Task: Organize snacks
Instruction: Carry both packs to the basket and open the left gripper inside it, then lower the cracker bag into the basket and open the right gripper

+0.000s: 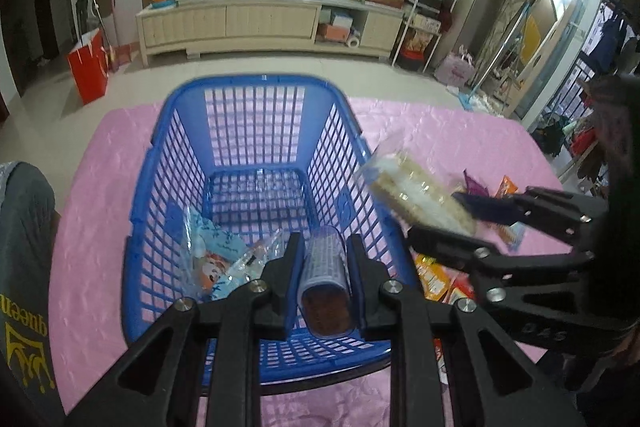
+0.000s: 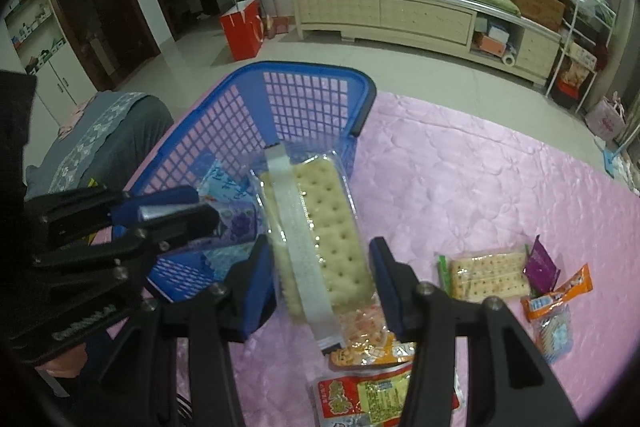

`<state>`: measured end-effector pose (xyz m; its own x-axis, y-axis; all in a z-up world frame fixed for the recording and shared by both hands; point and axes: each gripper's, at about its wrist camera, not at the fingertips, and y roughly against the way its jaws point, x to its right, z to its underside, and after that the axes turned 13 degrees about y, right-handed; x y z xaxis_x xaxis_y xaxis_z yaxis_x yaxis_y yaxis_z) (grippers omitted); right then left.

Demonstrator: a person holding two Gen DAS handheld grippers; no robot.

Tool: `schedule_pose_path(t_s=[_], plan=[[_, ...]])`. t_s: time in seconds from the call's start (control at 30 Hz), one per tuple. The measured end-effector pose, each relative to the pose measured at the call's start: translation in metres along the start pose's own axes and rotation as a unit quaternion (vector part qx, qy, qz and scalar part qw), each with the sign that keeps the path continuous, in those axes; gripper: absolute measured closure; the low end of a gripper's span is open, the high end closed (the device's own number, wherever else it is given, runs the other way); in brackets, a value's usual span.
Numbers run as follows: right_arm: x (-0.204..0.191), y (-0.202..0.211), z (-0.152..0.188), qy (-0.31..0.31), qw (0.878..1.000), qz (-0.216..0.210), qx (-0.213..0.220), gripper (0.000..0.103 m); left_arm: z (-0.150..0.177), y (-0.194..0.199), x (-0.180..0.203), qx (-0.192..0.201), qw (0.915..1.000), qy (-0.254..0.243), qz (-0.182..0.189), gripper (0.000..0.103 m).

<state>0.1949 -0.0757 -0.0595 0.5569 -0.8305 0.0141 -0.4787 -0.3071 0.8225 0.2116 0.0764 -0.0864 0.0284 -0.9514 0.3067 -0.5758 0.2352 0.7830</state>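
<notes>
A blue plastic basket stands on the pink table; it also shows in the right wrist view. My left gripper is shut on a purple wrapped snack roll and holds it over the basket's near end. My right gripper is shut on a clear pack of crackers and holds it beside the basket's right rim; the pack also shows in the left wrist view. Light blue snack packets lie in the basket.
More snacks lie on the pink cloth right of the basket: a second cracker pack, a purple packet, an orange bar, red and yellow packets. A grey chair stands left.
</notes>
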Motion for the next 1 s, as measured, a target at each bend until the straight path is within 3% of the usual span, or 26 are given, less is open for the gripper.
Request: schedule_pose_path(t_s=[0.2,0.27,0.43,0.77,1.0], plan=[[-0.001,0.002,0.004,0.001,1.000,0.002,-0.004,0.049,0.008,-0.004,0.006,-0.006,0.9999,-0.014,-0.004,0.081],[-0.002,0.006,0.005,0.000,1.000,0.003,-0.002,0.049,0.010,-0.001,0.007,0.003,0.9996,-0.025,-0.015,0.057],[0.000,0.017,0.007,-0.003,1.000,0.006,0.005,0.049,0.008,0.015,0.007,0.020,0.9989,-0.032,-0.027,0.036],[-0.018,0.040,-0.007,0.015,0.999,0.004,0.029,0.049,0.005,0.059,-0.014,0.052,0.9971,-0.022,-0.051,0.032],[-0.043,0.026,-0.026,0.041,0.999,-0.004,0.027,0.049,0.005,0.075,-0.038,0.063,0.9951,-0.011,-0.076,0.032]])
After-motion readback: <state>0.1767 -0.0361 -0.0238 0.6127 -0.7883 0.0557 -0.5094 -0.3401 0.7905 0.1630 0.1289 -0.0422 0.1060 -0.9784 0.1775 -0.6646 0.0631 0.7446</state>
